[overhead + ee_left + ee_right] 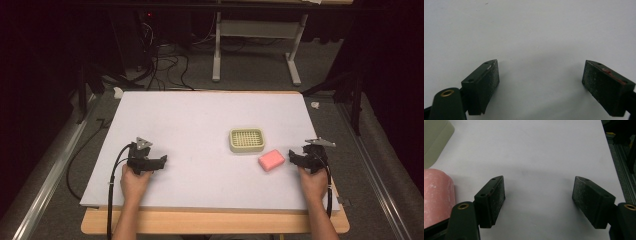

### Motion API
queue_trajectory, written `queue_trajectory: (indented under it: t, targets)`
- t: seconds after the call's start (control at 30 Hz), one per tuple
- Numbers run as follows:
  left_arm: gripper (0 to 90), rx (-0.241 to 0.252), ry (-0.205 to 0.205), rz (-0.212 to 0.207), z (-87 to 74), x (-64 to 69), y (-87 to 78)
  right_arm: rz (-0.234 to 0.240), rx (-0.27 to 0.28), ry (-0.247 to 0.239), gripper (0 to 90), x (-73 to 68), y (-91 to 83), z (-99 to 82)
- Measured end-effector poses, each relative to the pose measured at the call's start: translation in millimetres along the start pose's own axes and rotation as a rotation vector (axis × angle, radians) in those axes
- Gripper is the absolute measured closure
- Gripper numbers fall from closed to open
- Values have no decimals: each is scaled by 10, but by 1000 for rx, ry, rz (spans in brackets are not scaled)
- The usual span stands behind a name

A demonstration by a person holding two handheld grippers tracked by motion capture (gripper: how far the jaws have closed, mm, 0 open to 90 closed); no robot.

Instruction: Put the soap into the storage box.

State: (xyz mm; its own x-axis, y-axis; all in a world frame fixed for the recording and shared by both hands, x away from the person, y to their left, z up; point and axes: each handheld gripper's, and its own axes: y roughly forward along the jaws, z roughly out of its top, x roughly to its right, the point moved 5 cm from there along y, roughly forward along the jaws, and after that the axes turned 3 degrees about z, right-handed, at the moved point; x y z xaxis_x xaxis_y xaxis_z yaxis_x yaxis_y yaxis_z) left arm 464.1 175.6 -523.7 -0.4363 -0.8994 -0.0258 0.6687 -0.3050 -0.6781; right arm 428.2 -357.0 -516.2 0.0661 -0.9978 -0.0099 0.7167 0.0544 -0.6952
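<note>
A pink soap bar [271, 159] lies on the white table top [200, 125], just in front and to the right of a cream soap dish [246, 139] with a slotted grid. My right gripper [295, 158] rests on the table close to the bar's right side, open, nothing between its pads. In the right gripper view the pink soap bar [436, 195] sits left of the gripper [539, 197], and the dish's corner [435, 140] shows at top left. My left gripper [161, 161] rests open at the table's front left, over bare white surface [536, 37].
The white board lies on a wooden table whose edge [215, 222] runs along the front. Metal rails [45, 175] flank both sides. Cables [165, 65] and a desk frame [255, 45] stand on the floor behind. The board's right edge [607, 150] is near my right gripper.
</note>
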Motion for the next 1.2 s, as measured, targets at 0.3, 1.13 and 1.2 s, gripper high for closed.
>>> queue_trajectory:
  t: [0.3, 1.13, 1.2]
  targets:
    - [146, -2, 1, -1, 0, -1, -1, -1, 0, -2, 270, 1, 0, 0]
    - [147, 0, 1, 1, 0, 0, -1, 13, -11, 4, 261, 8, 0, 11]
    - [146, 0, 1, 1, 0, -1, -1, 11, -10, 1, 257, 6, 1, 11]
